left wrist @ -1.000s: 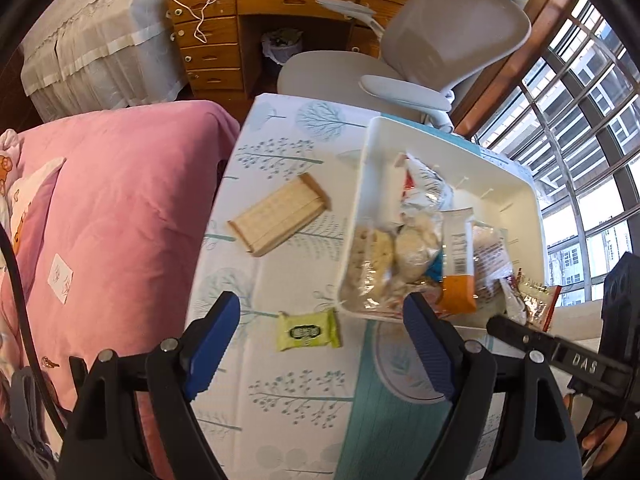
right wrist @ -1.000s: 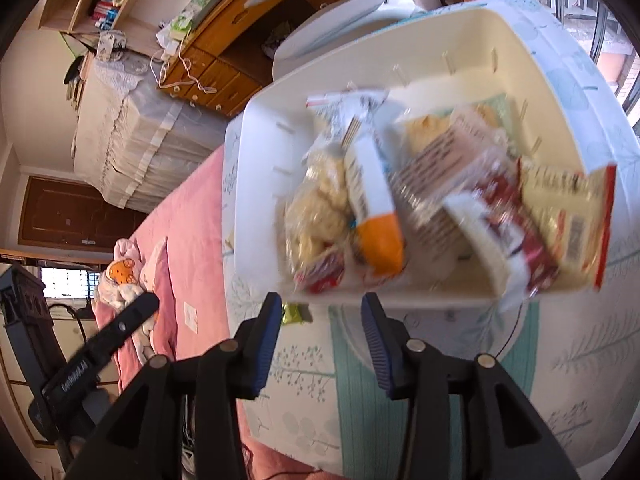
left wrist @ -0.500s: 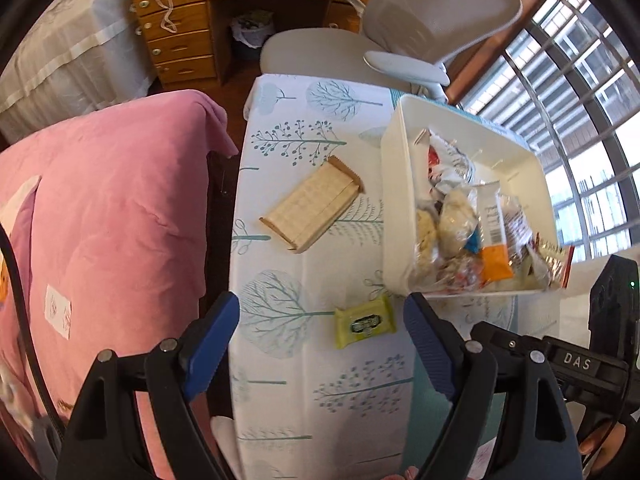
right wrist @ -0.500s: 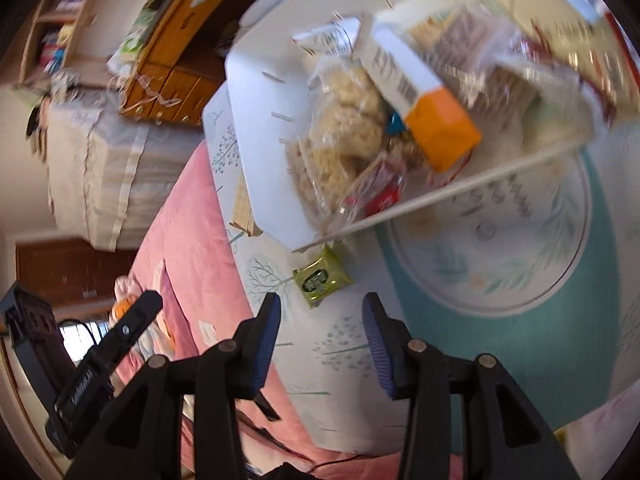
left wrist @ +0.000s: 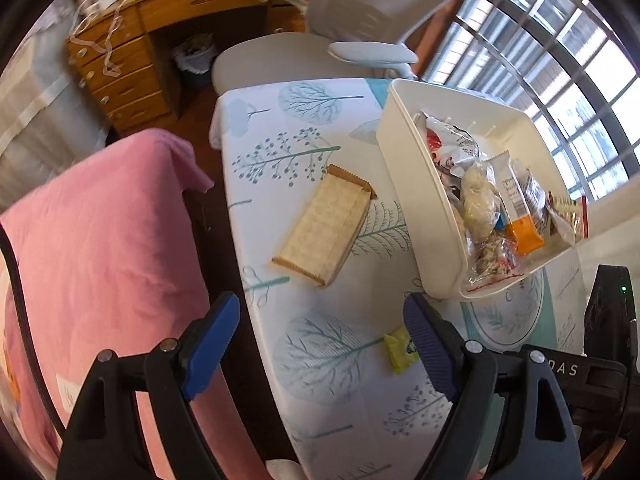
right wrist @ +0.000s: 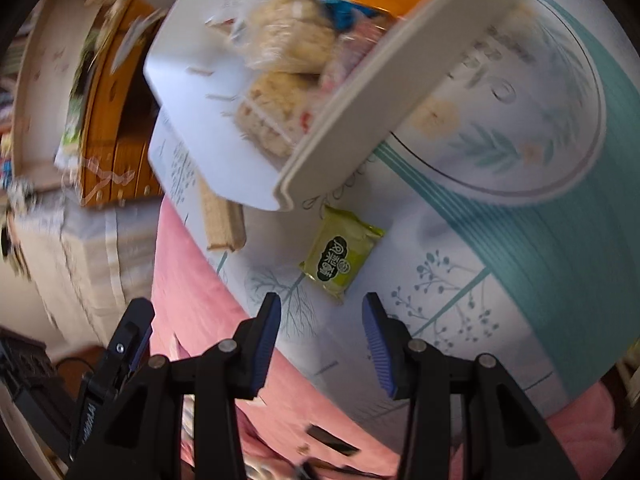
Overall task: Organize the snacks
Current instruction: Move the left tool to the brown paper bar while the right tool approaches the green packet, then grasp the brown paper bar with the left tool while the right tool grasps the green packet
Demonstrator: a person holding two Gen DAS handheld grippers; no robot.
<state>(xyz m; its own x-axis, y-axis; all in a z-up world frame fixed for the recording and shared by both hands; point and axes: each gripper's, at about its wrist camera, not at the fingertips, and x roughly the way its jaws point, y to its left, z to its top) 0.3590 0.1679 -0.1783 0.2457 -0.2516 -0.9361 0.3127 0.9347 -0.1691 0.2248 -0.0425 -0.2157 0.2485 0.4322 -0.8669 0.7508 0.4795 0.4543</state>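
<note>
A white bin [left wrist: 416, 200] [right wrist: 352, 92] holding several snack packets stands on the patterned tablecloth. Left of it lies a tan wafer pack [left wrist: 326, 226] [right wrist: 222, 216]. A small yellow-green snack packet [right wrist: 340, 254] [left wrist: 398, 350] lies on the cloth near the bin's front corner. My right gripper [right wrist: 322, 318] hovers just in front of that packet, open, nothing between its blue pads. My left gripper [left wrist: 320, 340] is open wide above the table's left edge, with its right pad covering part of the packet in the left wrist view. It holds nothing.
A pink blanket [left wrist: 100, 240] lies against the table's left edge. Beyond the table stand a grey office chair [left wrist: 320, 48] and a wooden desk with drawers [left wrist: 132, 68]. Barred windows [left wrist: 560, 60] run along the right. The table [right wrist: 520, 240] carries a teal ring pattern.
Both grippers have rolled and come lower. In the right wrist view the bin has slid up and the green packet now lies just ahead of the jaws. The left view has shifted left.
</note>
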